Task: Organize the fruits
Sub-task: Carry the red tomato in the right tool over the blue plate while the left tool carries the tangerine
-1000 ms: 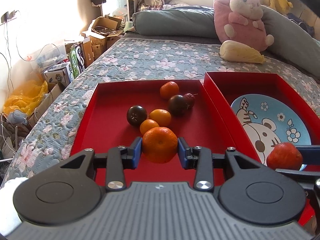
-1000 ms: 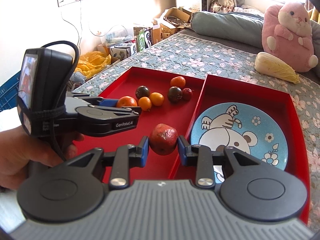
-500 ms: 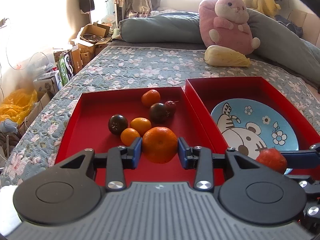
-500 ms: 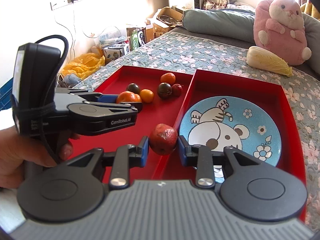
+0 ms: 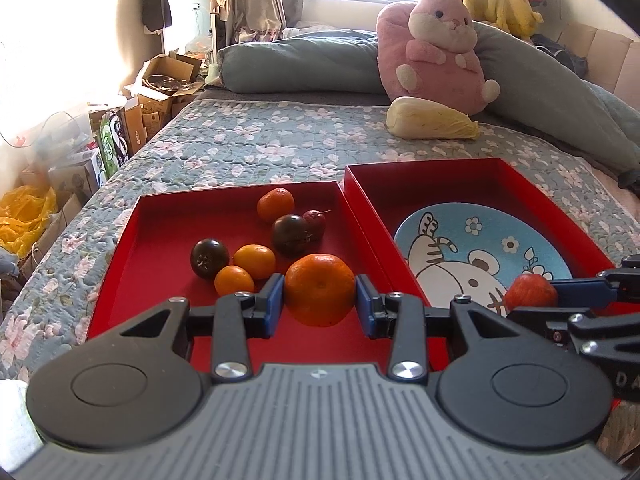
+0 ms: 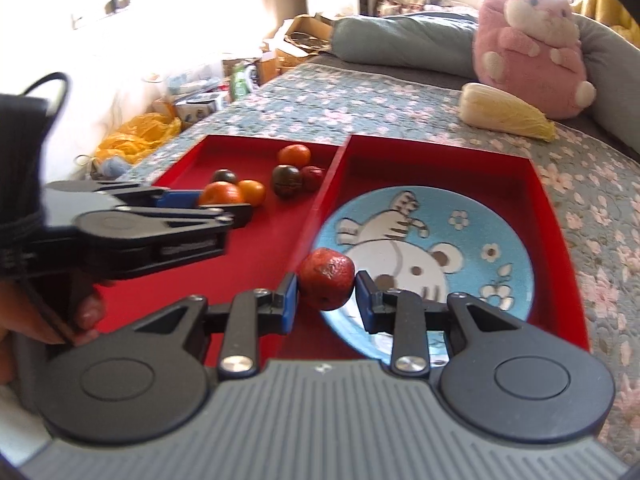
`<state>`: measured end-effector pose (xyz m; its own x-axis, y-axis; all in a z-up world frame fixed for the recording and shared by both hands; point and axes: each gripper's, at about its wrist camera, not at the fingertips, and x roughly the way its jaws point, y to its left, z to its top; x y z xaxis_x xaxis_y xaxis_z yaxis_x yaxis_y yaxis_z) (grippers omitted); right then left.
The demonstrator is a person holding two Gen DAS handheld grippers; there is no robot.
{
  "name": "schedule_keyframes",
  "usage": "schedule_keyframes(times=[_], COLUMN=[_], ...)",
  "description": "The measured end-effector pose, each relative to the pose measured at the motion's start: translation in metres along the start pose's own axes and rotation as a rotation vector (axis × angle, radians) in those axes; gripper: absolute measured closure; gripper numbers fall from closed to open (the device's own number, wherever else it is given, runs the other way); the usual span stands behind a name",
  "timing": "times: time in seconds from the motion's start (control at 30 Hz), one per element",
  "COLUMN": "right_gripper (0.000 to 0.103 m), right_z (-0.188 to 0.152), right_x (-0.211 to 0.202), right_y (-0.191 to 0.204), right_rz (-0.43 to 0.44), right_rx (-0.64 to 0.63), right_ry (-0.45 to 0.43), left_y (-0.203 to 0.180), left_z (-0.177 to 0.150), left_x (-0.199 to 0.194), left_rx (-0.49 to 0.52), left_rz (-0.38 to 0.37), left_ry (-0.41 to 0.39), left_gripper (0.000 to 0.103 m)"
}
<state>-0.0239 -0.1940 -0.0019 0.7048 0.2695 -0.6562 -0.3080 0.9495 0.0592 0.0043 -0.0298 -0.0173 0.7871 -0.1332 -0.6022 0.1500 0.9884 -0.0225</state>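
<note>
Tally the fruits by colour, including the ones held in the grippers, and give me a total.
Orange: 4, the large orange in the left gripper and three loose in the left tray.
Dark purple-brown: 2.
Red: 2, the small red fruit in the tray and the red fruit in the right gripper.
Total: 8.

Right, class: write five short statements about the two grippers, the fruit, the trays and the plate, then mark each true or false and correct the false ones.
1. The left gripper holds an orange. True.
2. The right gripper is empty. False: it is shut on a red fruit.
3. The plate lies in the right tray. True.
4. The plate already has fruit lying on it. False: nothing rests on it; the red fruit is in the gripper.
5. Six loose fruits lie in the left tray. True.
</note>
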Motion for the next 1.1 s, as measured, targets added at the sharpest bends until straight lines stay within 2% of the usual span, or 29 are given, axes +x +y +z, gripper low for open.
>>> schedule_keyframes(times=[0.23, 0.37, 0.6, 0.93, 1.1], right_gripper=[0.069, 0.069, 0.068, 0.068, 0.068], right_z=[-0.001, -0.002, -0.006, -0.01, -0.013], right_x=[0.03, 0.045, 0.06, 0.062, 0.06], right_y=[-0.042, -0.057, -0.06, -0.062, -0.067], right_rz=[-0.164, -0.222, -0.231, -0.218, -0.198], right_rx=[0.074, 0.097, 0.085, 0.089, 0.116], right_ry=[0.071, 0.112, 0.162, 0.164, 0.147], left_y=[-0.003, -0.005, -0.008, -0.015, -0.026], left_z=[0.002, 0.002, 0.003, 0.006, 0.015], left_x=[-0.004, -0.005, -0.002, -0.012, -0.013], left_rx=[0.013, 0.016, 0.009, 0.039, 0.052], left_rz=[-0.028, -0.046, -0.064, -0.116, -0.187], left_ry=[-0.021, -0.025, -0.025, -0.073, -0.083], left_gripper=[0.059, 0.059, 0.059, 0.059, 0.059])
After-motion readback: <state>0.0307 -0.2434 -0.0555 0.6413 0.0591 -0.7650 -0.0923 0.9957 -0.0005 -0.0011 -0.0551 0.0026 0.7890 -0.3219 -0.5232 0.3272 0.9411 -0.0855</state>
